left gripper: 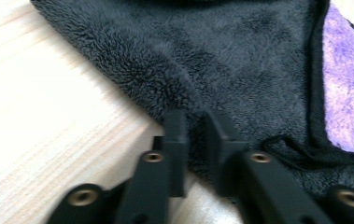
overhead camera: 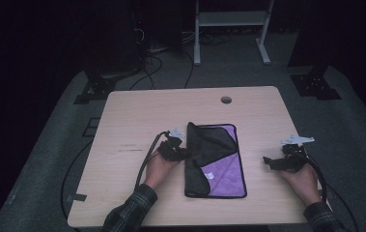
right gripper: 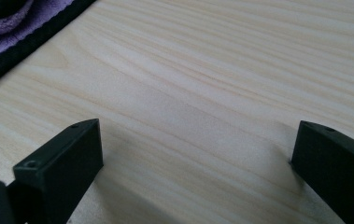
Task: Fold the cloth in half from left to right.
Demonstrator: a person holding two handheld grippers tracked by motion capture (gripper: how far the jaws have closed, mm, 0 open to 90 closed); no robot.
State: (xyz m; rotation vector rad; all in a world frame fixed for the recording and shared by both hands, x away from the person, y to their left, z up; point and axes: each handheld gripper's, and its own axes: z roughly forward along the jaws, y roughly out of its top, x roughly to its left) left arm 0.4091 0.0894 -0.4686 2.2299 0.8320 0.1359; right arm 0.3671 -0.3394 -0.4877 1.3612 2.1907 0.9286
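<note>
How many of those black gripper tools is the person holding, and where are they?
2. The left gripper is at the left edge of the purple and black cloth, its jaws nearly closed on the black fabric. The right gripper sits open over bare table, right of the cloth.

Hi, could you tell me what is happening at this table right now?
A person is working on a cloth, purple on one side and black on the other, lying on the wooden table. The left gripper has its fingers nearly closed on the cloth's black edge, with part of it folded over the purple side. The right gripper rests open on bare wood, apart from the cloth.
</note>
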